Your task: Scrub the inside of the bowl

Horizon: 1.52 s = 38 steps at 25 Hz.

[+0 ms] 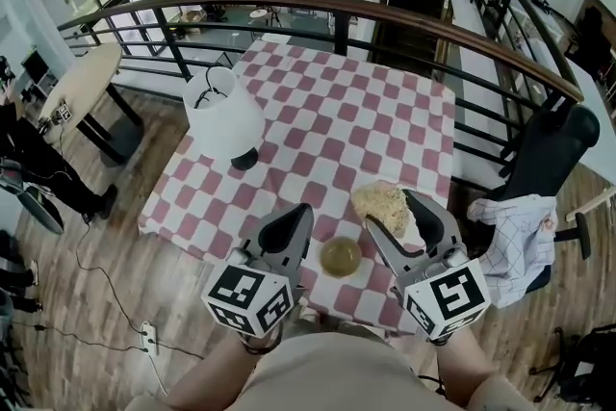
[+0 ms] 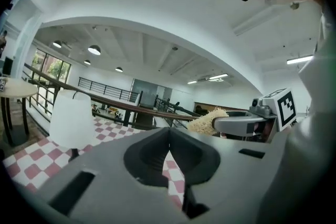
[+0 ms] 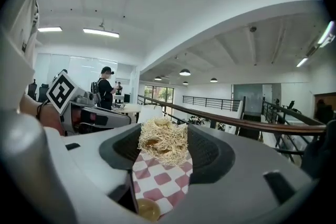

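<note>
One white lamp (image 1: 223,115) stands on the checked table (image 1: 327,111), beyond the bowl (image 1: 341,256).

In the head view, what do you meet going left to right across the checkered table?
lamp → left tool → bowl → scrubber

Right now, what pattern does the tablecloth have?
The tablecloth has pink-and-white checks; head view shows it best.

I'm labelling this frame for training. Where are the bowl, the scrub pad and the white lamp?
bowl (image 1: 341,256), head view, middle of its inside.
scrub pad (image 3: 163,140), right gripper view, middle of the fibrous wad between the jaws.
white lamp (image 1: 223,117), head view, side of its shade.
</note>
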Each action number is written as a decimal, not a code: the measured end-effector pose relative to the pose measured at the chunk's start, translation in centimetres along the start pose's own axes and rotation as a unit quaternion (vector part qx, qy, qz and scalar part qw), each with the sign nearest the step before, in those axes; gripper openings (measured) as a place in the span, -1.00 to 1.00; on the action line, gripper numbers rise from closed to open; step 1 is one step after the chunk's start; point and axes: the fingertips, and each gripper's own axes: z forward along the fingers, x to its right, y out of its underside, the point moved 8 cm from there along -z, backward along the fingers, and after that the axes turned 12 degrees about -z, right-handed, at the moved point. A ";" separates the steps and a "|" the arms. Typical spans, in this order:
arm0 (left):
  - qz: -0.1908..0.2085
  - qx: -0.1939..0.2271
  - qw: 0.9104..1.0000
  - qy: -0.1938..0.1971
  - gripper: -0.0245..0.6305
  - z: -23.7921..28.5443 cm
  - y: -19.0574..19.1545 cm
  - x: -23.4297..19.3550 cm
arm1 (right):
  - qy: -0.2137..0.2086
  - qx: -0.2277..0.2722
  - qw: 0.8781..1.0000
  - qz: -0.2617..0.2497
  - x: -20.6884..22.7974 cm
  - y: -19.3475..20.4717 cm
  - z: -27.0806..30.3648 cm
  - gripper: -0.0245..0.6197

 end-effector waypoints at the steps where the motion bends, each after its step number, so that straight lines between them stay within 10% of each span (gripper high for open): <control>1: 0.012 0.009 1.000 0.002 -0.88 -0.3 -0.8 0.5 | -0.003 0.011 1.000 -0.001 0.1 -0.8 -0.1 -0.14; 12: 0.208 0.088 0.974 -0.014 -0.88 -2.2 -6.6 4.7 | -0.002 0.088 0.996 -0.031 0.6 -6.7 -1.3 -0.14; 22: 0.235 0.065 0.970 0.013 -0.88 -2.1 -5.4 5.0 | 0.027 0.162 0.986 -0.030 -0.3 -7.0 -2.6 -0.14; 38: 0.184 0.015 0.983 0.005 -0.88 -0.4 -2.0 2.0 | 0.059 0.122 0.991 0.010 -0.9 -1.4 -1.3 -0.14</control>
